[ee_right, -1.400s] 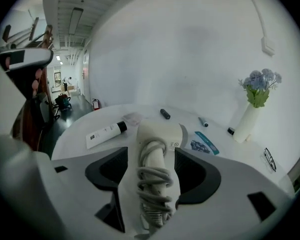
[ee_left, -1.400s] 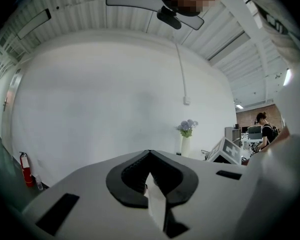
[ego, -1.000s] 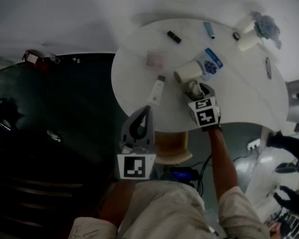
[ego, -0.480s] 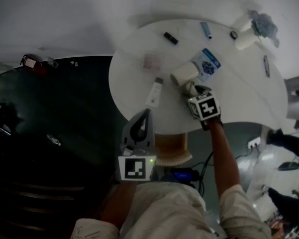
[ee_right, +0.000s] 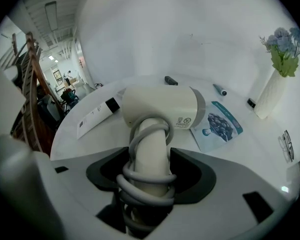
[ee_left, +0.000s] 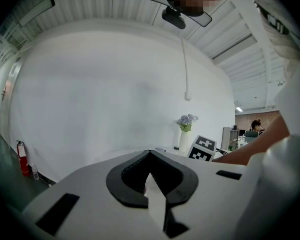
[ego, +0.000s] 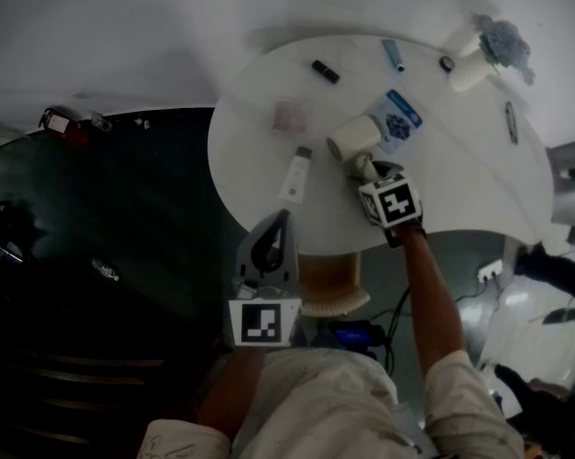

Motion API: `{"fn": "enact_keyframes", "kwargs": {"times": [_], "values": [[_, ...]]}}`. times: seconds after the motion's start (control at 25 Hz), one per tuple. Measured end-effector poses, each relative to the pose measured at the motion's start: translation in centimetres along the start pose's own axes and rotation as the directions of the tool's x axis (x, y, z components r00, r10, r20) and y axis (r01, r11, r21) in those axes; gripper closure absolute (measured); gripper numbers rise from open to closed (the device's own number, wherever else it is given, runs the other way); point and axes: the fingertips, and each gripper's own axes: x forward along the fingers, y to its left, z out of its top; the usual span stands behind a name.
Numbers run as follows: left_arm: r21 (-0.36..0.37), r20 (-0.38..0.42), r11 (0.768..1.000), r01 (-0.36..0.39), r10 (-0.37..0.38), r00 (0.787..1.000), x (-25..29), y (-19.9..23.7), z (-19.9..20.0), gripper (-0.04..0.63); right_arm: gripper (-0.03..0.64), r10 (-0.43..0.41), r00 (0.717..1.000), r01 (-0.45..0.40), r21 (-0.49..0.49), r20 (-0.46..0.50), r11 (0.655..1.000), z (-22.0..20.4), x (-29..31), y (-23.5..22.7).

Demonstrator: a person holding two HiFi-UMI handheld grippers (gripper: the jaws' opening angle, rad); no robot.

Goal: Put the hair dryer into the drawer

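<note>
The cream hair dryer (ego: 356, 140) lies on the round white table (ego: 258, 161), with its grey cord wound round its handle. In the right gripper view the dryer (ee_right: 159, 106) points away and its handle runs down between the jaws. My right gripper (ego: 366, 167) (ee_right: 150, 156) points steeply down over that handle. Its jaws have just been closing, and the black pads now meet the handle's sides. My left gripper (ego: 273, 223) (ee_left: 150, 156) hangs shut and empty off the table's near edge. No drawer shows in any view.
On the table lie a white tube (ego: 298, 175), a blue leaflet (ego: 399, 120), a pink packet (ego: 292, 116), a black stick (ego: 325, 71), a pen (ego: 393, 55) and a white vase (ego: 469, 73) of flowers. A tan object (ego: 330, 285) sits under the table's near edge.
My right gripper has shifted a little towards the dryer and settled lower over its handle. The dryer stays on the table, and my left gripper has not moved.
</note>
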Motion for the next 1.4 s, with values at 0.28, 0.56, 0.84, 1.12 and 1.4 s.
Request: {"fn": "enact_keyframes", "kwargs": {"times": [0.28,0.56,0.84,1.12,1.4], "values": [[-0.004,-0.002,1.000,-0.011,0.011,1.000,-0.4,0.2,0.2,0.594,0.359,-0.027,1.000,0.027,0.020,0.013,0.999,-0.3,-0.4,0.2],[0.008,-0.001,1.000,-0.007,0.007,1.000,-1.1,0.1,0.3,0.594,0.362,-0.049,0.998,0.047,0.035,0.051,0.998,-0.7,-1.9,0.5],[0.018,0.012,1.000,0.011,-0.012,1.000,-1.9,-1.0,1.0,0.594,0.365,-0.080,0.987,0.069,0.080,0.138,0.994,-0.5,-5.9,0.9],[0.035,0.029,0.999,0.021,-0.022,0.999,-3.2,-2.9,2.4,0.594,0.367,-0.104,0.962,0.079,0.106,0.254,0.991,-0.3,-11.0,2.3],[0.052,0.043,0.999,0.018,-0.020,0.999,-4.6,-5.4,3.0,0.595,0.368,-0.126,0.916,0.077,0.143,0.380,0.987,-0.6,-17.0,3.5]]}}
